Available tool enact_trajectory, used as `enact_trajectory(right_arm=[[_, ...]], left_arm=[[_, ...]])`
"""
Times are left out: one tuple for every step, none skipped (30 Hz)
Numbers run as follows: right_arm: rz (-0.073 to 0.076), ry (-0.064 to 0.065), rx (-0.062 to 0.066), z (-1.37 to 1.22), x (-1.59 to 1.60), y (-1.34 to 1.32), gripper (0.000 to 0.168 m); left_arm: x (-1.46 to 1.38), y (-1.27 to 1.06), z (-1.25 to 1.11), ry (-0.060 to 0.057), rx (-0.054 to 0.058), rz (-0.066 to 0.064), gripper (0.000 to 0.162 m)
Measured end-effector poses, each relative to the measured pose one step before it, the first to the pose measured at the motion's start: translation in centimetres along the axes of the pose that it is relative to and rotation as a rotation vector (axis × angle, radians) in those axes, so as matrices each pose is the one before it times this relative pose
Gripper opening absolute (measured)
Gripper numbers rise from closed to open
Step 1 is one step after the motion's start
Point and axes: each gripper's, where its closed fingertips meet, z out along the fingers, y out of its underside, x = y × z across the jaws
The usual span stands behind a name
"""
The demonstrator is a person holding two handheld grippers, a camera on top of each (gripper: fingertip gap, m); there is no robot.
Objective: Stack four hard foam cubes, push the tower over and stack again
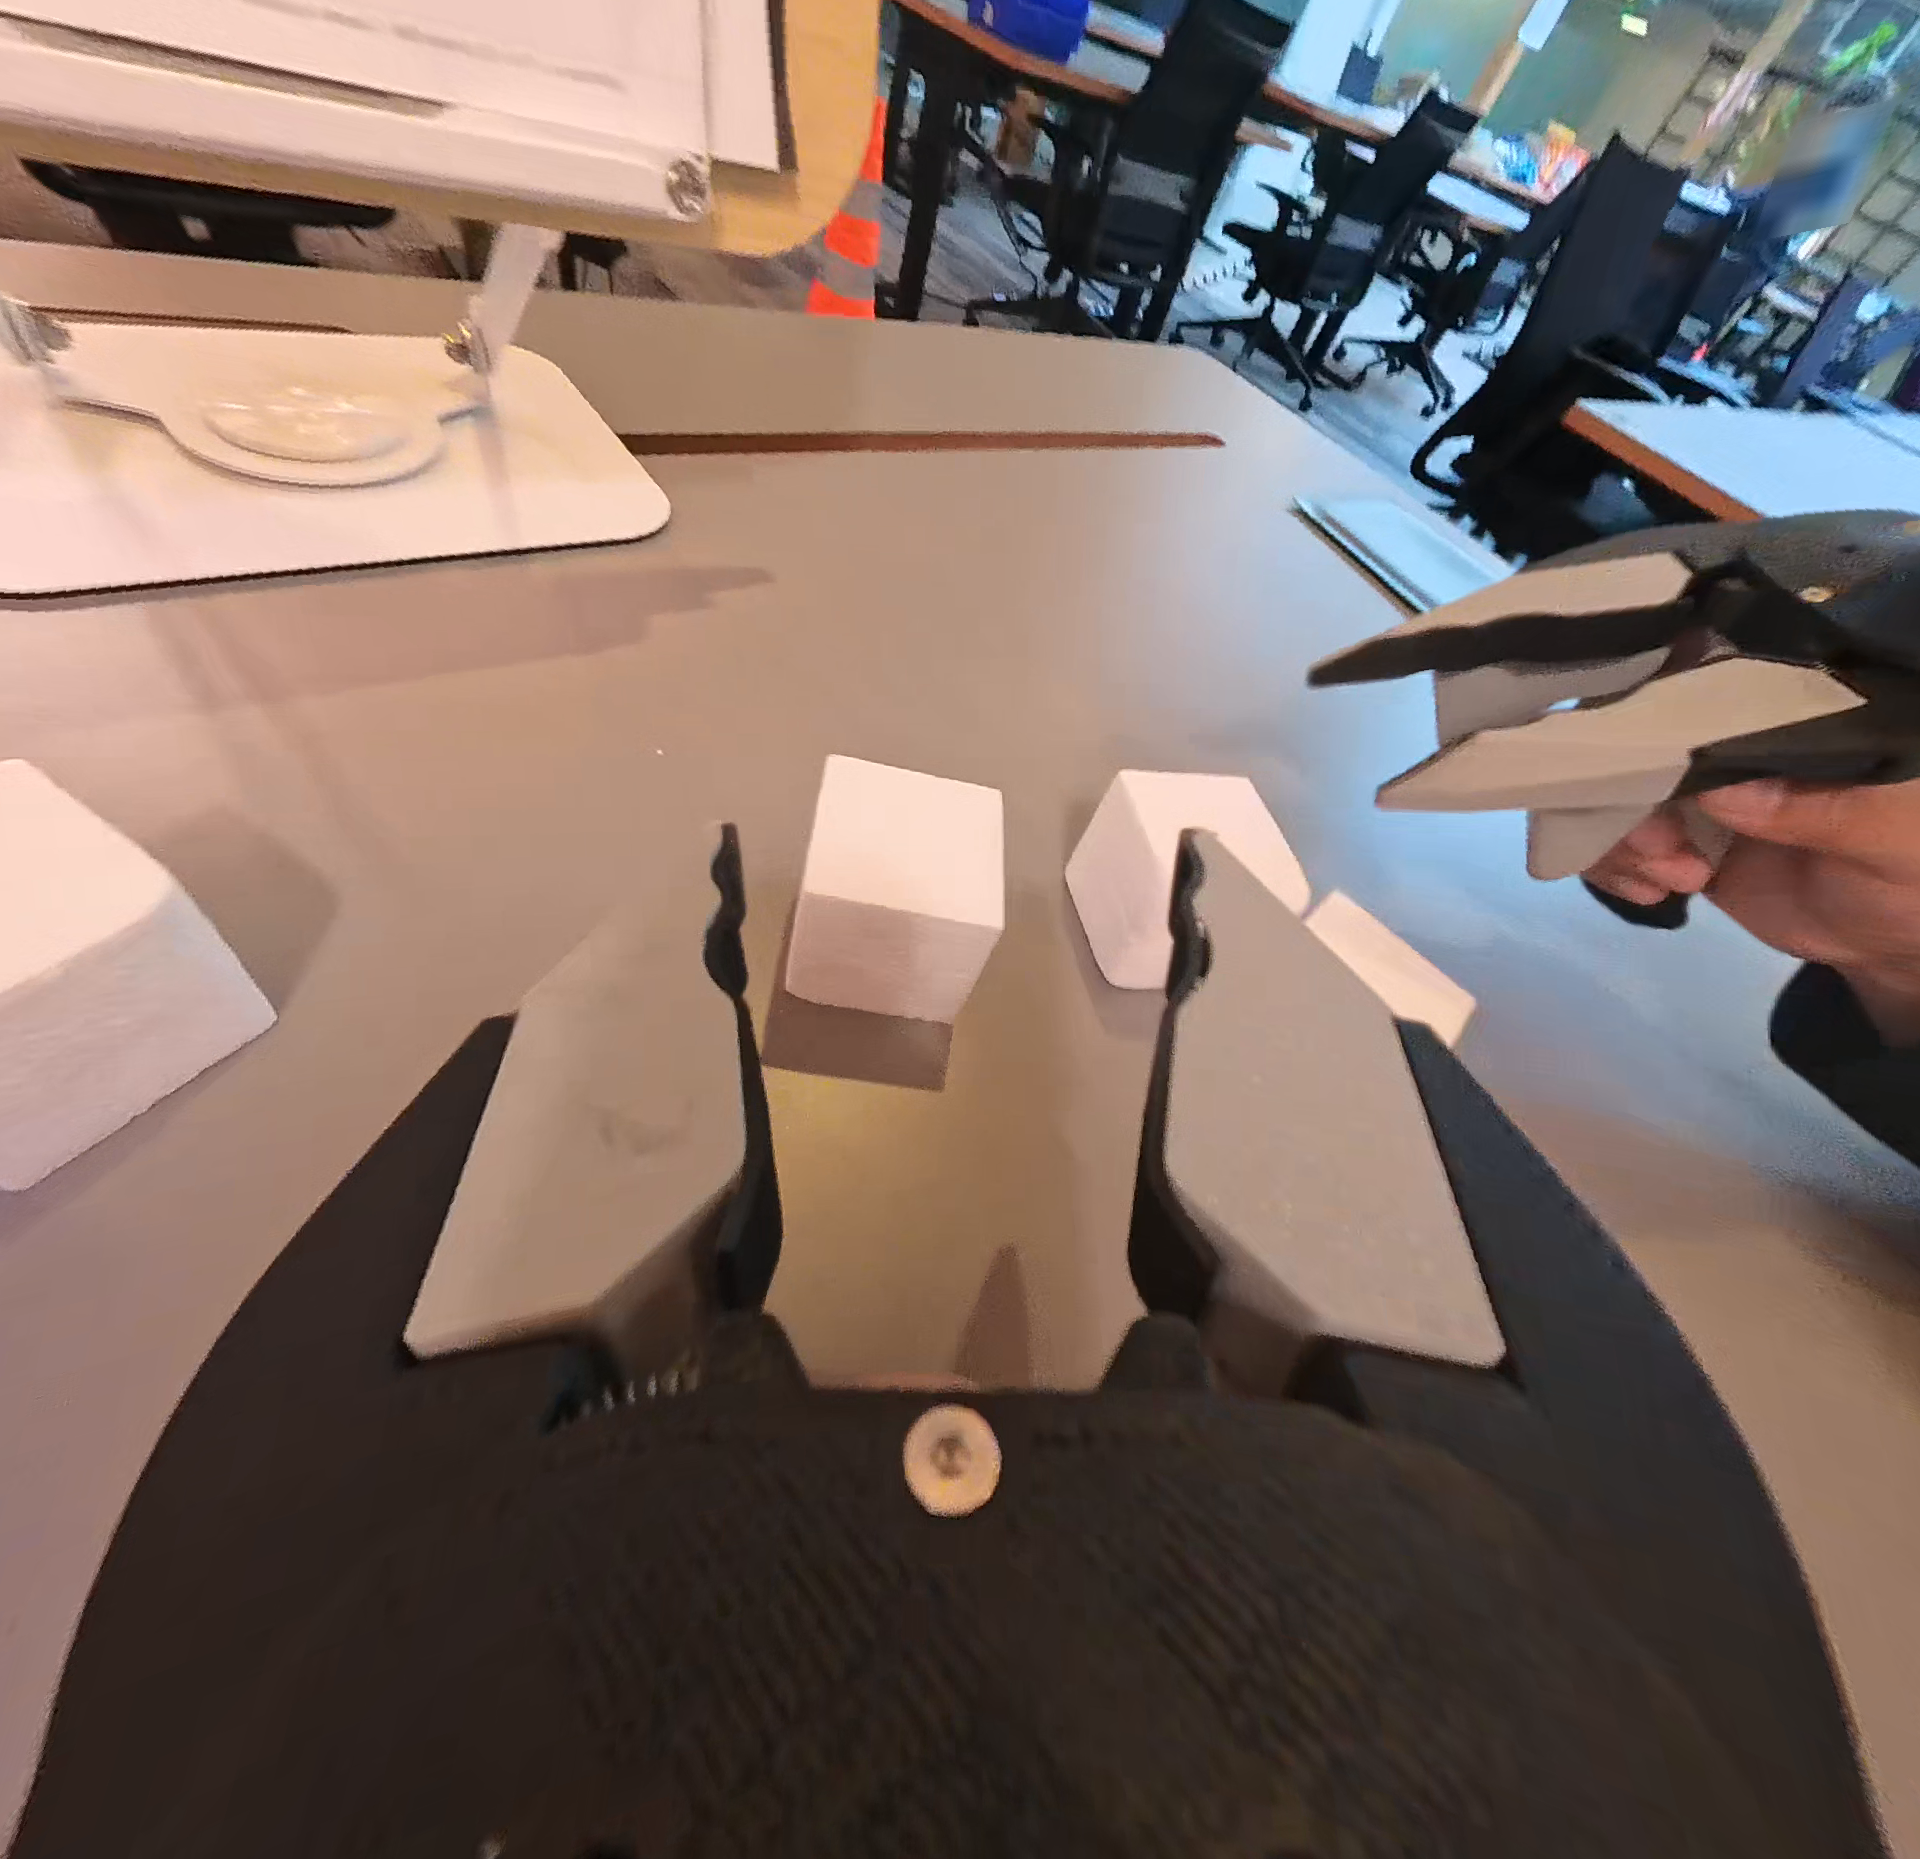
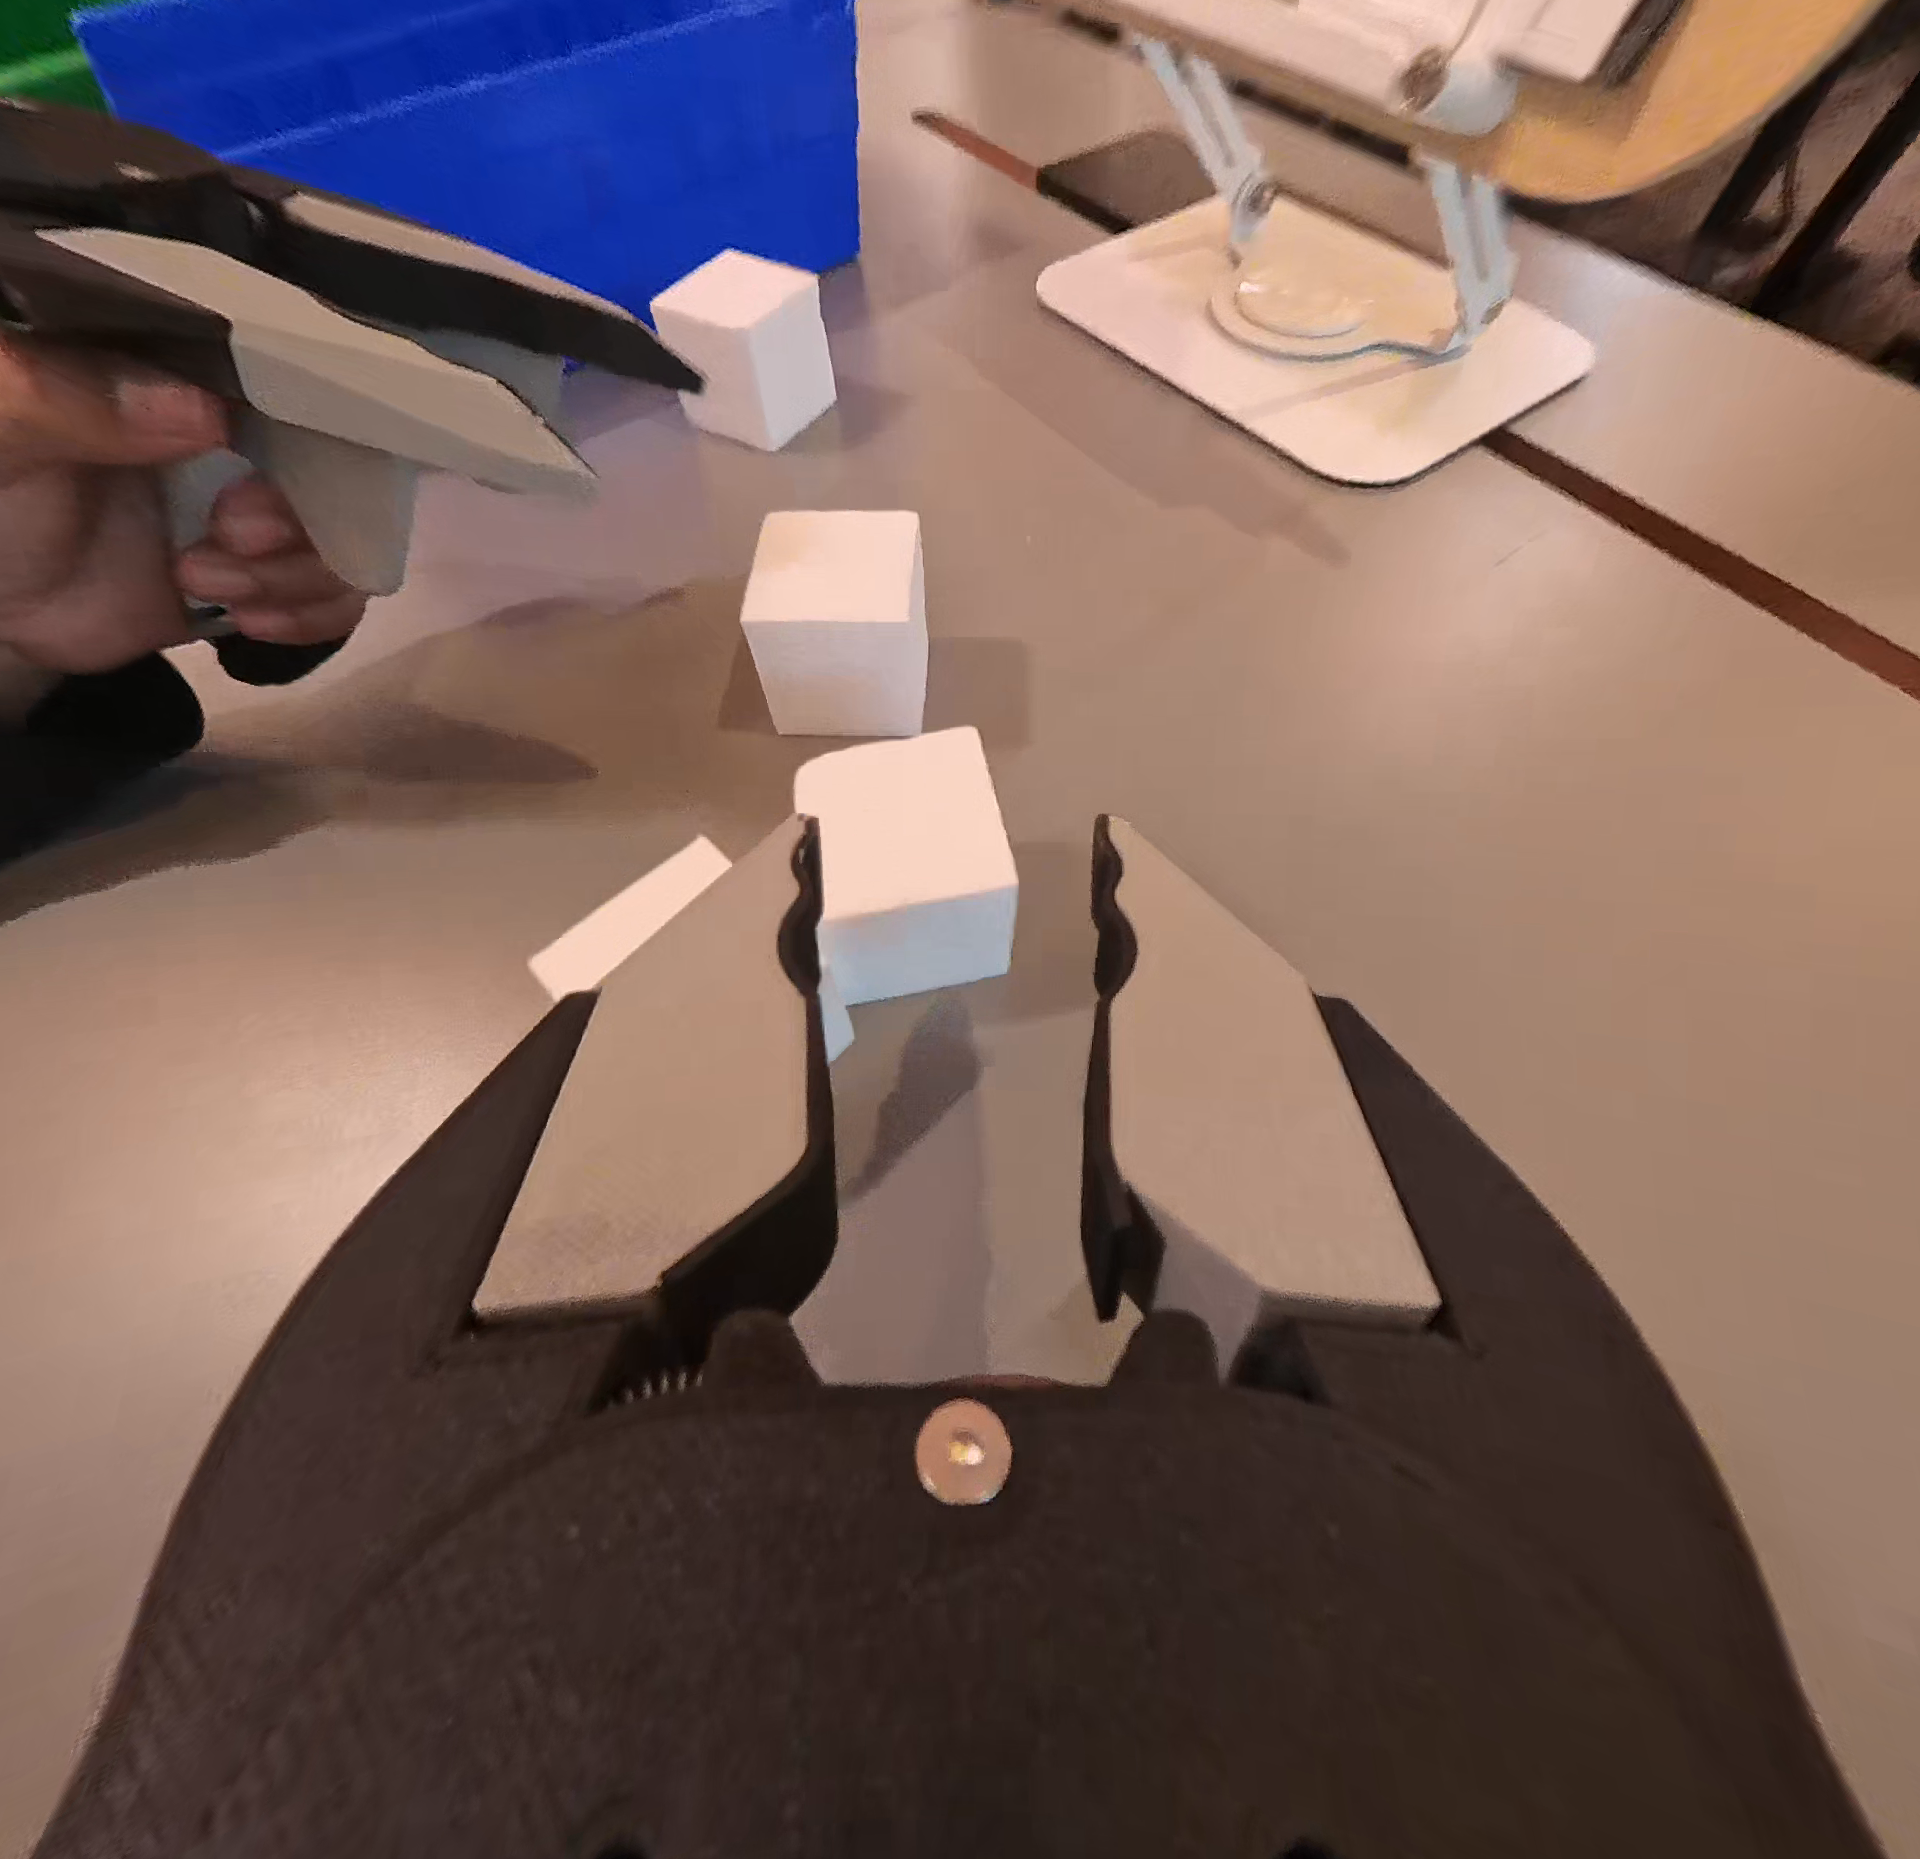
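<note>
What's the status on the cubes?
Left gripper and right gripper open, empty. Four foam cubes scattered on table, none stacked. Nothing blocking.

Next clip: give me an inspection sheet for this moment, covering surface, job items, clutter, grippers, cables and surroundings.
Surface: grey table, with a dark seam running across the far part.
Job's things: four white foam cubes, all lying singly on the table, none stacked; one sits near the blue bin, one is partly hidden behind a finger.
Clutter: blue bin; white stand holding a board.
Grippers: left gripper open, empty, aimed at a cube; right gripper open, empty, just short of a cube.
Cables: nothing seen.
Surroundings: office desks, black chairs, an orange cone.
</note>
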Motion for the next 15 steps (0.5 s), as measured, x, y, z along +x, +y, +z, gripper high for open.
enact_trajectory(right_arm=[[0.0027, -0.0239, -0.0410, 0.679, -0.417, -0.113, 0.051], [-0.0015, -0.0149, -0.0502, 0.740, -0.255, 0.092, 0.050], [-0.0115, 0.0007, -0.0570, 0.773, -0.004, 0.262, 0.050], [-0.0204, 0.0009, -0.0525, 0.728, -0.027, 0.270, 0.050], [-0.0209, -0.0007, -0.0502, 0.671, -0.059, 0.308, 0.050], [-0.0166, 0.0047, -0.0434, 0.552, 0.043, 0.252, 0.052], [-0.0092, -0.0025, -0.0207, 0.372, -0.053, -0.011, 0.056], [0.0066, -0.0175, -0.0046, 0.171, -0.208, -0.203, 0.054], [0.0061, -0.0165, -0.0142, 0.127, -0.129, 0.015, 0.053], [0.0059, -0.0168, -0.0136, 0.096, -0.135, 0.065, 0.056], [0.0019, -0.0157, -0.0125, 0.050, -0.150, 0.090, 0.058], [0.0005, 0.0023, -0.0032, -0.048, 0.050, -0.004, 0.060], [-0.0032, 0.0061, 0.0128, -0.165, 0.037, -0.191, 0.060], [-0.0008, -0.0064, 0.0218, -0.204, -0.183, -0.314, 0.058], [0.0024, -0.0170, 0.0175, -0.151, -0.338, -0.247, 0.056]], left_arm=[[-0.172, -0.246, -0.137, -0.0026, 0.0156, -0.0110, 0.080], [-0.114, -0.103, -0.053, 0.0001, 0.0071, -0.0099, 0.079], [-0.129, 0.071, 0.024, -0.0009, -0.0029, -0.0079, 0.079], [-0.130, 0.205, 0.078, -0.0031, -0.0105, -0.0037, 0.079], [-0.205, 0.320, 0.124, -0.0095, -0.0171, -0.0007, 0.080], [-0.223, 0.304, 0.135, -0.0122, -0.0163, 0.0013, 0.080], [-0.125, 0.186, 0.097, -0.0078, -0.0096, 0.0026, 0.080], [-0.019, 0.075, 0.057, -0.0019, -0.0030, 0.0019, 0.080], [0.031, 0.001, 0.035, 0.0011, 0.0002, -0.0002, 0.079], [0.047, 0.028, 0.019, 0.0029, -0.0013, -0.0016, 0.079], [0.052, 0.032, 0.034, 0.0039, -0.0025, -0.0021, 0.079], [0.017, 0.016, 0.017, 0.0015, -0.0014, -0.0016, 0.079], [0.004, 0.002, 0.005, 0.0001, -0.0004, -0.0009, 0.079], [-0.009, -0.010, -0.020, -0.0002, 0.0003, -0.0006, 0.079], [-0.009, -0.034, -0.016, -0.0005, 0.0013, -0.0006, 0.079]])
